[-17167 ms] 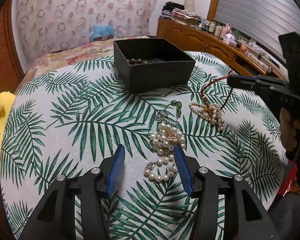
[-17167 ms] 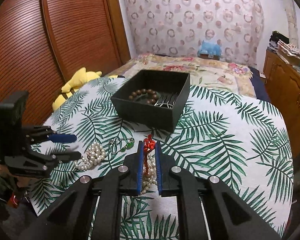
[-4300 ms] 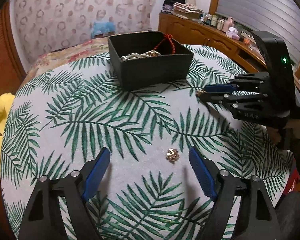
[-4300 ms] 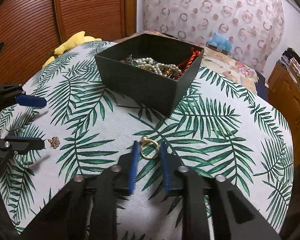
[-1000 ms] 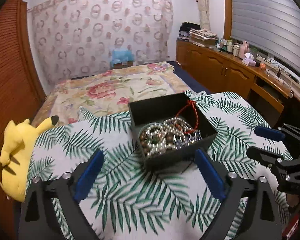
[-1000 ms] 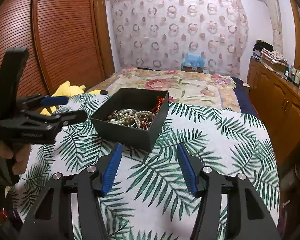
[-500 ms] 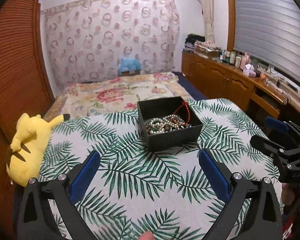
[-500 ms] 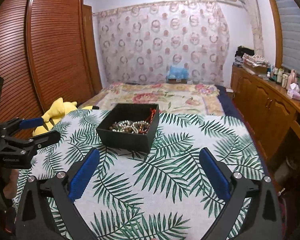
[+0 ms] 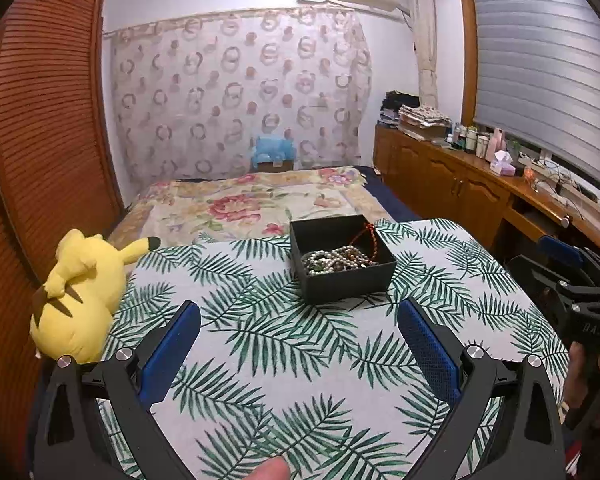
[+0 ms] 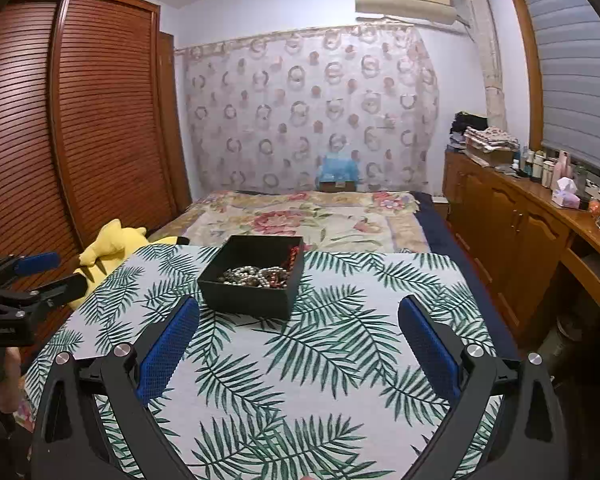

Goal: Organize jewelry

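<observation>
Tongs, left point(image 9: 298, 326) and right point(image 10: 299, 322), gape wide, empty; only left view shows whole plush point(image 9: 78, 296).

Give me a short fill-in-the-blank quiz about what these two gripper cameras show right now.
1. The jewelry lies inside a ____ box.
2. The tablecloth is printed with green ____.
3. The yellow plush toy lies at the table's ____ side.
4. The left gripper and the right gripper are both ____.

Missing words: black; leaves; left; open

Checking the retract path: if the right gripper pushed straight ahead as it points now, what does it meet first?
Likely the black jewelry box, centred beyond the open right gripper; only bare tablecloth lies between. Depth is uncertain.
</observation>
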Demonstrator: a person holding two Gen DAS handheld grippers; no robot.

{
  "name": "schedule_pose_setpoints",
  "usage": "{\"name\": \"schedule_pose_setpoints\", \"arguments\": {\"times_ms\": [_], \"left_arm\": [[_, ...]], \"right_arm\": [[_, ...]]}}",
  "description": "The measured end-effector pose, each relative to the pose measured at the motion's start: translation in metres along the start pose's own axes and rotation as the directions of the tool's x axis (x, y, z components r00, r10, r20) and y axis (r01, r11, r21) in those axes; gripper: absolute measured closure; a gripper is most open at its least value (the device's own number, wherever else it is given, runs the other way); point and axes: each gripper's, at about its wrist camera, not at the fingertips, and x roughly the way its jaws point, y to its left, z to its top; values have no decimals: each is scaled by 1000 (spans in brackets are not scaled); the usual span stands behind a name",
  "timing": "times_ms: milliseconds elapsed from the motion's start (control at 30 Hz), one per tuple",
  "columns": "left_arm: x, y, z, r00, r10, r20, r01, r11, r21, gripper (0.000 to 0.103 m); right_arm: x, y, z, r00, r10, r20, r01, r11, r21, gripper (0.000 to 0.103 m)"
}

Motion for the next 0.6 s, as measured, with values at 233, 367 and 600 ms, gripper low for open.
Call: {"name": "schedule_pose_setpoints", "arguments": {"times_ms": [233, 367, 600], "left_arm": [[-12, 3, -3, 1000, 15, 20, -15, 1000, -3, 8], [-15, 3, -3, 1000, 7, 29, -7, 1000, -5, 8], [-17, 2, -3, 999, 5, 35, -4, 1000, -9, 8]], "right_arm": [[-12, -3, -1, 1000, -14, 25, 13, 1000, 6, 3], [-12, -2, -1, 1000, -13, 28, 12, 1000, 5, 3], [-12, -1, -1, 1000, -11, 26, 11, 1000, 6, 3]]}}
